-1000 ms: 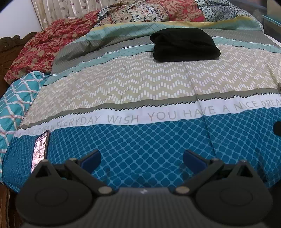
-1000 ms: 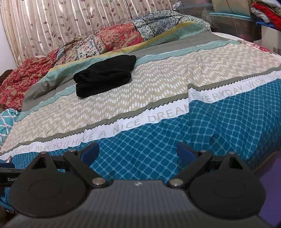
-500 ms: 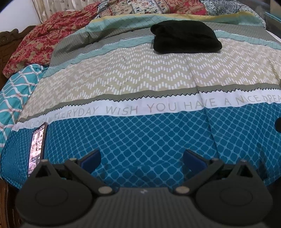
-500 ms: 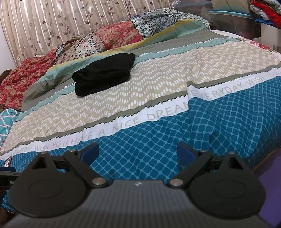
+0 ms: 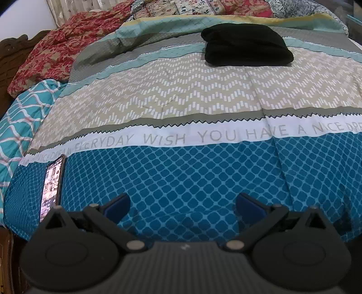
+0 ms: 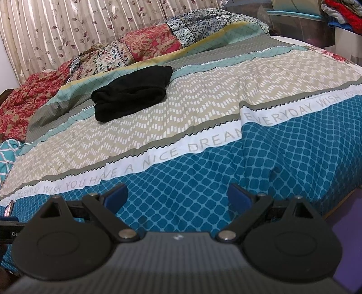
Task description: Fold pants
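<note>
Black pants (image 5: pixel 246 46) lie folded into a compact bundle far back on the bed, on the grey and beige stripes of the bedspread (image 5: pixel 181 101). The right wrist view shows the same black pants (image 6: pixel 133 92) at upper left. My left gripper (image 5: pixel 182 207) hovers open over the blue patterned strip near the bed's front edge, nothing between its blue pads. Over the same blue strip my right gripper (image 6: pixel 177 195) is open and holds nothing. Both are far from the pants.
A phone (image 5: pixel 52 183) with a lit screen lies on the blue strip at the left, close to the left gripper. Patterned quilts (image 6: pixel 140 47) are heaped at the head of the bed before a curtain (image 6: pixel 79 24). Piled clothes (image 6: pixel 339 13) sit at the upper right.
Both grippers have drawn back and tilted slightly; the pants sit a little higher in the left view. Jaws stay open and the pants have not moved on the bed.
</note>
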A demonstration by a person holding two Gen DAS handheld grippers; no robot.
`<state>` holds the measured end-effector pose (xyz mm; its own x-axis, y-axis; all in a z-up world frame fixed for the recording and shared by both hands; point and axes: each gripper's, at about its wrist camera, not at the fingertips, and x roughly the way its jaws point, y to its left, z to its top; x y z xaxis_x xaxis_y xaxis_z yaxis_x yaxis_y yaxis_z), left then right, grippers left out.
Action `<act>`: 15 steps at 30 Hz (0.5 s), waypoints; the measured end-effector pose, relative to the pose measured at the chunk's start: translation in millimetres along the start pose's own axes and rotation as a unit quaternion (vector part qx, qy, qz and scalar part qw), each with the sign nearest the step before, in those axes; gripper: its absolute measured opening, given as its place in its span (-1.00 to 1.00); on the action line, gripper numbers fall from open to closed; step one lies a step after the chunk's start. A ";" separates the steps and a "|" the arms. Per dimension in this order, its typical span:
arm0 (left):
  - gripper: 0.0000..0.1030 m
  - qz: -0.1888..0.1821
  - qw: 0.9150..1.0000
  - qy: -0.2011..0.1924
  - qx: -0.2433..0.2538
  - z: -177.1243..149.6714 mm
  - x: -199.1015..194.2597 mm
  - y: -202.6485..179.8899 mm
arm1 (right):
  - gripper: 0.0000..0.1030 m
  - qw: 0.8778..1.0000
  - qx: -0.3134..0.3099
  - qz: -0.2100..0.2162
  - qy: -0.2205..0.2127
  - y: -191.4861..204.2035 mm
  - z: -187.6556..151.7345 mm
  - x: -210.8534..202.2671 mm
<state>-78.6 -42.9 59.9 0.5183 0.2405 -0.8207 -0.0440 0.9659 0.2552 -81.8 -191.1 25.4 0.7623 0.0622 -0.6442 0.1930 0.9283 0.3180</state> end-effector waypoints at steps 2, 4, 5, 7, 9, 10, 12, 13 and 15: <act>1.00 0.002 1.000 0.001 0.000 -0.3 0.5 0.2 | 0.87 1.000 0.000 0.000 0.000 0.3 -0.4 0.1; 1.00 0.003 1.000 0.000 0.002 -0.7 0.7 0.0 | 0.87 1.000 0.001 -0.001 0.000 0.8 -0.7 0.0; 1.00 0.004 1.000 0.000 0.002 -0.9 0.7 -0.1 | 0.87 1.000 0.001 -0.001 0.000 1.0 -0.6 -0.1; 1.00 0.005 1.000 0.001 0.002 -0.7 1.0 0.0 | 0.87 1.000 0.000 -0.001 -0.001 0.7 -0.6 0.0; 1.00 0.007 1.000 0.002 0.002 -0.7 1.6 0.1 | 0.87 1.000 0.000 0.000 0.000 0.5 -0.2 -0.1; 1.00 0.008 1.000 0.002 0.002 -0.7 1.8 0.2 | 0.87 1.000 0.000 0.000 0.000 0.4 -0.3 0.0; 1.00 0.009 1.000 0.003 0.001 -0.6 2.5 0.6 | 0.87 1.000 0.000 -0.001 0.000 0.6 -0.1 -0.1; 1.00 0.010 1.000 0.004 0.001 -0.6 2.7 0.7 | 0.87 1.000 0.000 0.000 -0.001 0.5 -0.3 0.0; 1.00 0.012 1.000 0.004 0.001 -0.8 2.5 0.1 | 0.87 1.000 0.000 -0.001 0.000 0.6 -0.2 0.1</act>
<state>-77.9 -42.1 57.5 0.5107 0.2638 -0.8183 -0.0551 0.9598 0.2751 -81.7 -190.5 25.4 0.7624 0.0609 -0.6443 0.1941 0.9282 0.3174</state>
